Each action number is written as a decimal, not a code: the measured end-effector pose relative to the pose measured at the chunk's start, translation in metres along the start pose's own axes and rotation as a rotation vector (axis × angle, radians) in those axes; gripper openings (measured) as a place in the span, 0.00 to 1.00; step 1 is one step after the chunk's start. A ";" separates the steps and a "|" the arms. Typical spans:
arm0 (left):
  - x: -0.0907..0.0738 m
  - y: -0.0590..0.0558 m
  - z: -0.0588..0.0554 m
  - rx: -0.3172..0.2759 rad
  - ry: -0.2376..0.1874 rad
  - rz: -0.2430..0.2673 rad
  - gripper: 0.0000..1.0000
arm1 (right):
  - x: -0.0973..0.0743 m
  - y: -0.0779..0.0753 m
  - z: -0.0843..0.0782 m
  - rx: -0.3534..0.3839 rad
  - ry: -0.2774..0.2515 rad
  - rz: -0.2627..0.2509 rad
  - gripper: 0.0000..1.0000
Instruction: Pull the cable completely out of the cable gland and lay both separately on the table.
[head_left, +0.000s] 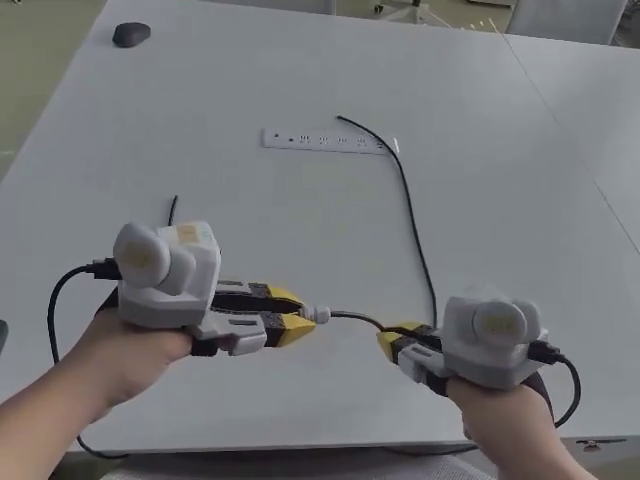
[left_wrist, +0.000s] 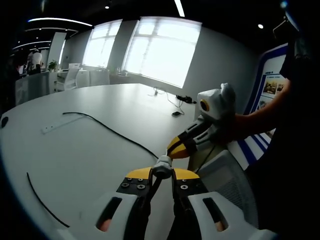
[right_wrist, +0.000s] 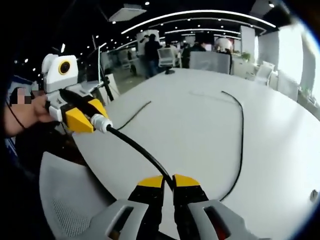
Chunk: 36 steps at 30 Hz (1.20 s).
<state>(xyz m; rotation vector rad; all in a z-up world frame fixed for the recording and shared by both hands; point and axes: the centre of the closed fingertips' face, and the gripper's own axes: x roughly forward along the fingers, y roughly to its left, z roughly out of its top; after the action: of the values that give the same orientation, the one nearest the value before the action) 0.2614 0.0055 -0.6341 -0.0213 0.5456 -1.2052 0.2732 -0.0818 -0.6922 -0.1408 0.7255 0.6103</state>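
There are two grippers: the left gripper (head_left: 300, 315) and the right gripper (head_left: 385, 338). Each one has two yellow jaws, so that makes four jaws in all. There are two hands, a left hand (head_left: 130, 355) and a right hand (head_left: 500, 410). There is one cable gland (head_left: 315, 314). There is one white worktop (head_left: 250, 230). On it are two black cables: one long cable (head_left: 412, 225) and one short cable (head_left: 173, 209). There is one white power strip (head_left: 325, 141) and one small dark thing (head_left: 131, 34), too far off to name. Some people (right_wrist: 150, 50) stand far back, too small to count.
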 end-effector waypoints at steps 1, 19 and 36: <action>0.000 0.000 0.000 -0.002 -0.002 -0.001 0.15 | -0.001 0.002 0.000 -0.018 0.003 0.000 0.01; -0.002 0.000 0.001 0.008 0.004 -0.012 0.15 | -0.006 0.062 0.060 -0.584 -0.066 0.047 0.11; -0.002 0.001 0.000 0.029 0.007 -0.016 0.15 | 0.003 0.070 0.056 -0.674 -0.040 0.049 0.01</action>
<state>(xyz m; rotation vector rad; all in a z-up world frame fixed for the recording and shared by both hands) 0.2620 0.0081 -0.6339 0.0029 0.5346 -1.2287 0.2675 -0.0054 -0.6460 -0.7317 0.4617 0.8853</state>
